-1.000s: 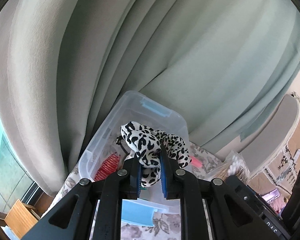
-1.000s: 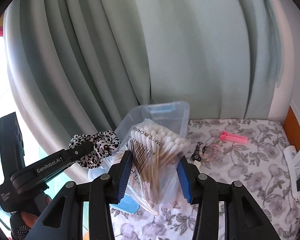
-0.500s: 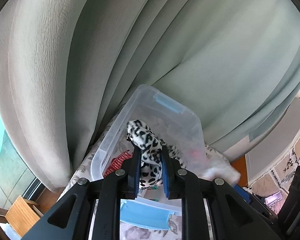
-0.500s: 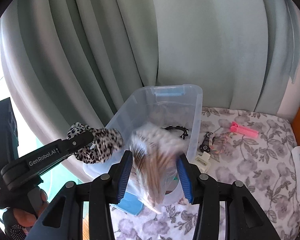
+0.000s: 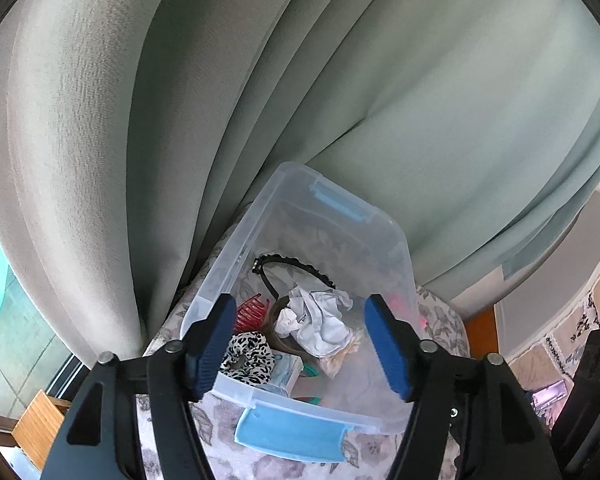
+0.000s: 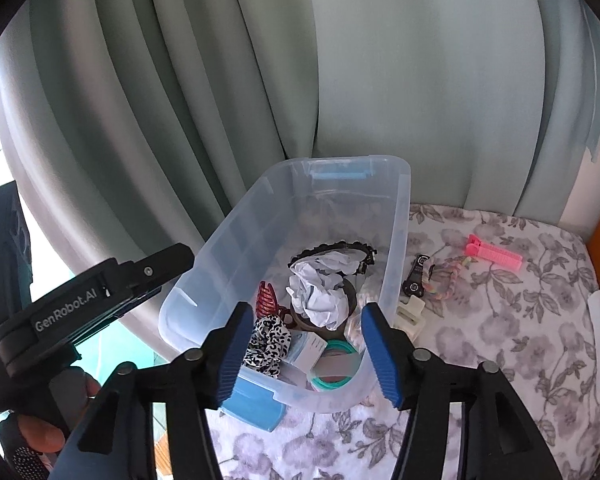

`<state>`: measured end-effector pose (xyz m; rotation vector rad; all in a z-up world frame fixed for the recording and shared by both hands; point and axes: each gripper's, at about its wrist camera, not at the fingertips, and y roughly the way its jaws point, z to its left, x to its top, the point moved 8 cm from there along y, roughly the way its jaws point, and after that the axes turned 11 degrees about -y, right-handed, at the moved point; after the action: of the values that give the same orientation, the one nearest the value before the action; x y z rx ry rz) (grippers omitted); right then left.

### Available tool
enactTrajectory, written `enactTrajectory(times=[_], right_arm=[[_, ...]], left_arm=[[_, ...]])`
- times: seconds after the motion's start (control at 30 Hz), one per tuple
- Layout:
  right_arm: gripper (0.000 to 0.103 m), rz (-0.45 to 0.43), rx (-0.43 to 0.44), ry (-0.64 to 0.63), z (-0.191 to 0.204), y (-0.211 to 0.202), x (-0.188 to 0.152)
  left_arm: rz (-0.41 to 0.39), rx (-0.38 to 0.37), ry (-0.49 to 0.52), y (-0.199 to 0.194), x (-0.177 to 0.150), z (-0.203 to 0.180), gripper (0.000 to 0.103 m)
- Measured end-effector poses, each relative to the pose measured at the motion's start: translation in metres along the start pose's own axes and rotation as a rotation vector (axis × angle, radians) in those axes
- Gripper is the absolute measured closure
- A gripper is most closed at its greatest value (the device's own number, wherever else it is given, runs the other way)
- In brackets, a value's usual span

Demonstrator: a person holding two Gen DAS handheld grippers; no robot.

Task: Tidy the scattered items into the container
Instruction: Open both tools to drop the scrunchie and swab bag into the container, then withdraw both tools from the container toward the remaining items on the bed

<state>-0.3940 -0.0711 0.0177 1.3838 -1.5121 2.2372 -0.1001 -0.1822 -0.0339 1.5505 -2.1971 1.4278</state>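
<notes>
Clear plastic bin (image 6: 396, 216) below both opening, empty grippers (image 5: 300, 344) (image 6: 302, 354) holds leopard scrunchie (image 6: 266, 344); right of it, pink clip (image 6: 494, 254), keychain (image 6: 416, 280) and white clip (image 6: 410, 316) remain on the floral cloth (image 6: 500, 320).

Left hand-held gripper (image 5: 300, 344) tilts downward, jaws opening wide, nothing between the blue pads. Right hand-held gripper (image 6: 310, 354) angles down too, jaws opening, also empty. At eight o'clock in the right view, a hand (image 6: 40, 428) grips the left tool's handle.
</notes>
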Motion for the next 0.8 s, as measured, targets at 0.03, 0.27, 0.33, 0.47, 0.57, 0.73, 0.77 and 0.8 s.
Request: enactTrajectory(times=[0.03, 0.27, 0.33, 0.47, 0.57, 0.73, 0.77, 0.8], right_arm=[[0.035, -0.001, -0.001, 0.000, -0.001, 0.000, 0.000], [0.021, 0.010, 0.001, -0.007, -0.004, -0.001, -0.007], [0.015, 0.008, 0.000, -0.003, -0.005, -0.002, -0.009], [0.001, -0.001, -0.008, 0.002, -0.009, -0.006, -0.010], [0.000, -0.010, -0.017, 0.004, -0.013, -0.010, -0.011], [0.000, -0.026, -0.025, 0.025, -0.020, -0.017, -0.014], [0.000, -0.029, -0.027, 0.026, -0.021, -0.019, -0.015], [0.000, -0.032, -0.028, 0.027, -0.022, -0.021, -0.015]], left_arm=[[-0.002, 0.004, 0.000, -0.002, 0.000, 0.001, 0.028], [-0.020, 0.046, 0.026, 0.003, 0.002, -0.002, 0.017], [-0.025, 0.049, 0.036, 0.003, 0.001, -0.004, 0.017], [-0.038, 0.057, 0.054, 0.002, 0.001, -0.008, 0.013], [-0.051, 0.068, 0.070, 0.000, 0.000, -0.011, 0.011], [-0.078, 0.070, 0.102, -0.004, -0.001, -0.019, 0.003], [-0.085, 0.071, 0.109, -0.005, -0.001, -0.020, 0.003], [-0.090, 0.072, 0.117, -0.006, -0.002, -0.022, 0.002]])
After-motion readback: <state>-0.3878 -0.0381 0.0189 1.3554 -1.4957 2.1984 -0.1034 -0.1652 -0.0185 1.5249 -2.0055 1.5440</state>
